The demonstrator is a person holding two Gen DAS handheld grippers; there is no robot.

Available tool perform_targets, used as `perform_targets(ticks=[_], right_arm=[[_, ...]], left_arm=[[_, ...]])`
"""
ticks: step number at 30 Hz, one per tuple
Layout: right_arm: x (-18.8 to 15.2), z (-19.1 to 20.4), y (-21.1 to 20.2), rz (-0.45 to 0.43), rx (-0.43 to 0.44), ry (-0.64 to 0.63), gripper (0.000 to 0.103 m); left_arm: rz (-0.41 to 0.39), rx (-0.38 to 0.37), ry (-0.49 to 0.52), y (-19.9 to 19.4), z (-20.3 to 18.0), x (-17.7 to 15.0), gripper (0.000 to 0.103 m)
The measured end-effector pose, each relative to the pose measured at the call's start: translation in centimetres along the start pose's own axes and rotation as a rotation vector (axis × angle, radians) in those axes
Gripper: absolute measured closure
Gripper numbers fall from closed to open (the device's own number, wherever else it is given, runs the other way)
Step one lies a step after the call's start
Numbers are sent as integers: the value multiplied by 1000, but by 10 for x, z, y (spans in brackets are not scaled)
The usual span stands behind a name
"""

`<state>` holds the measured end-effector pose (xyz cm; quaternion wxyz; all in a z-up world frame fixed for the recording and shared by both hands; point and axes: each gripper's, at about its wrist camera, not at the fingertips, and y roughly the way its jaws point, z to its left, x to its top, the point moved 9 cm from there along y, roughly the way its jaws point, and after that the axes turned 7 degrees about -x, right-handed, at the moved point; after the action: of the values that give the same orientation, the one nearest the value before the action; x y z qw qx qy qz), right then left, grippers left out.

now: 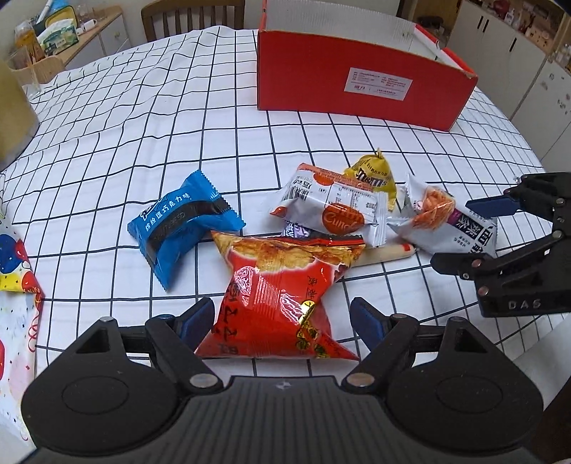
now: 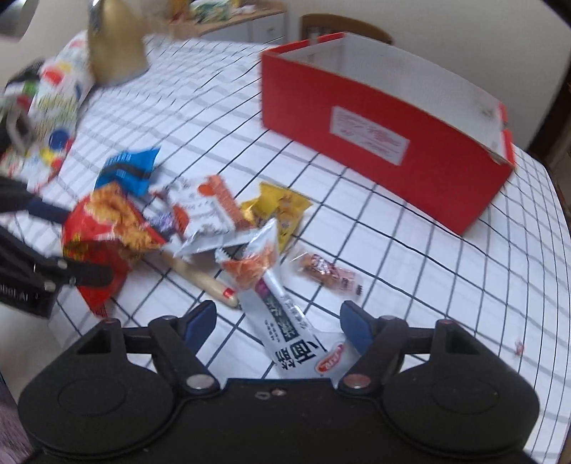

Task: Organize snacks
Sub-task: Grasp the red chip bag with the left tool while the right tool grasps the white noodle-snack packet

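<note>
Several snack packets lie on the checked tablecloth [image 1: 150, 117]. My left gripper [image 1: 282, 321] is open, its blue pads on either side of a red chip bag [image 1: 282, 289]. My right gripper [image 2: 278, 323] is open around the near end of a grey noodle-snack packet [image 2: 285, 314], which also shows in the left wrist view [image 1: 442, 217]. Beside them lie a blue chocolate pie packet [image 1: 182, 221], a white-orange biscuit packet [image 1: 332, 205], a yellow candy bag [image 1: 374, 175], a sausage stick [image 2: 203, 280] and a small pink packet [image 2: 332, 275]. An open red box [image 1: 357, 85] stands behind.
A colourful patterned bag [image 1: 14, 271] lies at the table's left edge. A gold object [image 2: 114, 43] stands at the far left. A wooden chair [image 1: 192, 16] and cabinets are beyond the table. The table's right edge is near the red box [image 2: 392, 135].
</note>
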<state>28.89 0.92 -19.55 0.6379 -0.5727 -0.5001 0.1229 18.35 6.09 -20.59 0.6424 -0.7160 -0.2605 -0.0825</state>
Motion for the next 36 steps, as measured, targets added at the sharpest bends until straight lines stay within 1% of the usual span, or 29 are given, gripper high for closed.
perform_targets(ticks=[1, 3, 5, 6, 7, 8, 9, 10, 12, 13, 15, 16, 18, 22, 25, 29, 36], right_arm=[[-1, 3, 3, 8, -6, -29, 35], [-4, 7, 7, 23, -19, -74, 41], [-6, 8, 9, 33, -28, -96, 45], [-7, 8, 11, 38, -26, -98, 49], [-7, 8, 11, 41, -25, -98, 52], [-8, 8, 12, 44, -27, -99, 58], [-8, 8, 12, 47, -32, -102, 63], [-8, 8, 13, 49, -36, -103, 65], [-8, 7, 12, 48, -42, -101, 71], [-8, 7, 11, 48, -41, -96, 73], [-8, 7, 9, 45, -42, -82, 83], [-9, 6, 7, 45, -46, -69, 84], [-11, 4, 5, 50, -52, -36, 86], [-18, 1, 0, 53, -64, 36, 88], [-22, 0, -9, 44, -51, 104, 88], [-23, 2, -24, 28, -46, 161, 89], [-16, 3, -52, -7, -53, 227, 89]], left_arm=[[1, -2, -2, 1, 1, 0, 20], [4, -8, -9, 3, 2, 0, 21], [1, -15, -20, 3, 4, 1, 21], [0, -19, -27, 3, 4, 1, 23], [-1, -19, -33, 2, 5, 1, 29], [1, -17, -38, 2, 6, 1, 31], [4, -18, -46, 2, 8, 1, 35], [6, -21, -57, 2, 9, 1, 38], [10, -32, -81, 0, 10, 0, 40], [10, -35, -90, 0, 10, 0, 44], [16, -34, -104, -2, 10, -1, 45], [19, -39, -108, -3, 9, -2, 48], [26, -50, -110, -4, 7, -3, 49], [30, -58, -109, -9, 3, -6, 50], [27, -62, -100, -14, -1, -7, 50], [25, -69, -98, -22, -6, -8, 50], [-12, -85, -76, -42, -18, 1, 50]])
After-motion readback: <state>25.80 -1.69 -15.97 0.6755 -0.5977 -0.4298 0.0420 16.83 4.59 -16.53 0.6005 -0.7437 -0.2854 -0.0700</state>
